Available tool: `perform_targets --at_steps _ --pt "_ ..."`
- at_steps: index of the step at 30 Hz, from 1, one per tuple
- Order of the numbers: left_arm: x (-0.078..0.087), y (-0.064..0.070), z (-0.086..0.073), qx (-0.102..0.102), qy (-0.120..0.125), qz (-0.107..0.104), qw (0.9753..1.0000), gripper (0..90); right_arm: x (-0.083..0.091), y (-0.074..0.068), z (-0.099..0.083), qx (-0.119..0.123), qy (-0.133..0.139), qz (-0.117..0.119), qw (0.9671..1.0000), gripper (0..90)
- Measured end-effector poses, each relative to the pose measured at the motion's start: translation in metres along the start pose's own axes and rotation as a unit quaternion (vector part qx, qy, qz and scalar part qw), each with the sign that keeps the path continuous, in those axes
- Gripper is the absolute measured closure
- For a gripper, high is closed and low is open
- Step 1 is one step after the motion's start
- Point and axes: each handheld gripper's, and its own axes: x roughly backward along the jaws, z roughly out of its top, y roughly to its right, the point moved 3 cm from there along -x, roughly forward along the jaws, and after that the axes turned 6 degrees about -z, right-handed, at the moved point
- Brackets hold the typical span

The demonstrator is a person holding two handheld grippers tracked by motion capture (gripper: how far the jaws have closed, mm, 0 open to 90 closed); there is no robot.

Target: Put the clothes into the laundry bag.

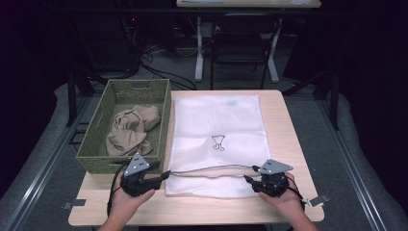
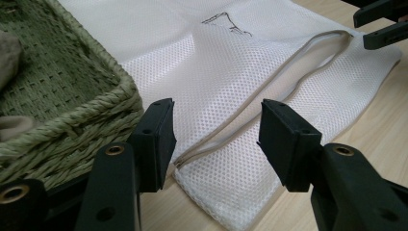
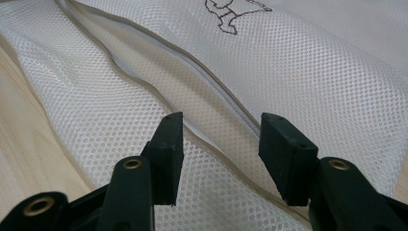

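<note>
A white mesh laundry bag [image 1: 216, 130] lies flat on the wooden table, with a small dark drawing [image 1: 218, 142] on it and an open zipper slit [image 1: 207, 170] near its front edge. My left gripper [image 1: 165, 175] stands open at the bag's front left corner; in the left gripper view [image 2: 216, 137] the zipper's end [image 2: 192, 156] lies between its jaws. My right gripper [image 1: 248, 180] is open at the front right corner, and the right gripper view [image 3: 221, 151] has the zipper edge [image 3: 192, 132] running between the jaws. Beige cloth [image 1: 130, 129] lies crumpled in a green woven basket [image 1: 98, 159].
The basket [image 2: 72, 120] stands tight against the bag's left side, right beside my left gripper. Bare table [image 1: 284, 130] runs along the bag's right side and front. A chair [image 1: 243, 38] and a table leg stand on the floor beyond the far edge.
</note>
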Motion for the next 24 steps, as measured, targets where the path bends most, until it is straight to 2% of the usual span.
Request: perform_targets --at_steps 24 --pt "0.022 -0.013 0.007 0.018 0.025 0.020 0.9993 44.3 0.000 0.000 -0.001 0.003 0.002 0.001 1.0000 51.3"
